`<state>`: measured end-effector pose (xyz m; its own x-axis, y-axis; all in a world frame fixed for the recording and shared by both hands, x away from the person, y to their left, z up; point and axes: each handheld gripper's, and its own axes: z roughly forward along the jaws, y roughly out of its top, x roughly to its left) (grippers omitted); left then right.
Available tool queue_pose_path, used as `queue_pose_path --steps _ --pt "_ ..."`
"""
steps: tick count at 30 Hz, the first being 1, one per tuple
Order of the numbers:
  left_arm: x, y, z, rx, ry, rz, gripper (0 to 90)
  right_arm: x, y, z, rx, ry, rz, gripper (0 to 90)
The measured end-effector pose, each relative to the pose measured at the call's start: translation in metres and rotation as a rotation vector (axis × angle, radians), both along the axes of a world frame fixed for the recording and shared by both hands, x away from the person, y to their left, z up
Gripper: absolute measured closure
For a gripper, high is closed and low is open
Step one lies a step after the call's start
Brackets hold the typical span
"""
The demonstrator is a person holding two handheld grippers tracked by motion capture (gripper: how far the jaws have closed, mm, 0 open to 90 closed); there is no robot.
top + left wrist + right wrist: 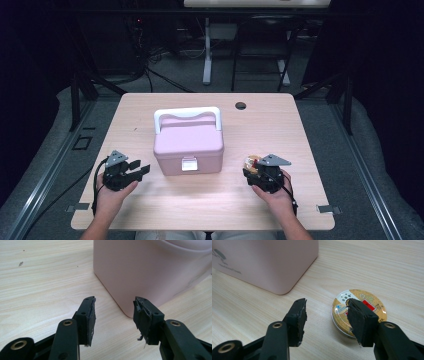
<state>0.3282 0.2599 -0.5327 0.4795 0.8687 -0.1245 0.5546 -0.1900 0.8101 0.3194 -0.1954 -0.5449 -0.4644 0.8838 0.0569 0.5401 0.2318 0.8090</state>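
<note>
Hovering my right gripper (325, 315) beside the round tin (359, 312), jaws apart and empty.

From the right gripper view the tin lies flat on the table (300, 125), near its right edge, toward the front; one jaw sits over the tin's left part while the other stands on bare wood to the left, so I cannot call it straddled yet. It is round, so no long axis matters; what matters is that it lies off to the right of the jaw gap, and I judge the claw must shift that way before closing. My right hand is far nearer it. My left gripper (115, 315) is open on nothing, pointing at the near left corner of the pink box (188, 145), mid-table.
</note>
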Motion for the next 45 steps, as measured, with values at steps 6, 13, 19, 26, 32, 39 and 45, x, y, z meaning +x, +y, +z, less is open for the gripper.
queue_pose_path --steps 6,13,19,26,32,39,45 --pt "0.007 0.001 0.006 -0.032 0.013 0.031 53.9 0.004 0.003 0.005 0.015 0.015 -0.008 48.4" --pt "0.021 -0.002 0.019 -0.024 0.005 0.046 56.3 0.018 0.007 0.014 0.03 0.035 -0.01 50.5" --pt "0.031 -0.004 0.021 -0.018 -0.001 0.063 58.9 0.035 0.016 0.02 0.063 0.027 -0.019 51.6" --pt "0.045 -0.008 0.016 -0.008 -0.006 0.057 61.2 0.05 0.027 0.016 0.077 0.04 -0.022 52.5" --pt "0.053 -0.011 0.01 -0.032 0.017 0.057 65.6 0.06 0.035 0.011 0.082 0.044 -0.019 55.8" --pt "0.056 -0.019 0.007 -0.038 0.023 0.04 67.7 0.069 0.042 0.007 0.097 0.034 -0.017 56.7" --pt "0.056 -0.023 0.007 -0.043 0.018 0.031 70.4 0.072 0.053 0.006 0.111 0.02 0.001 59.3"
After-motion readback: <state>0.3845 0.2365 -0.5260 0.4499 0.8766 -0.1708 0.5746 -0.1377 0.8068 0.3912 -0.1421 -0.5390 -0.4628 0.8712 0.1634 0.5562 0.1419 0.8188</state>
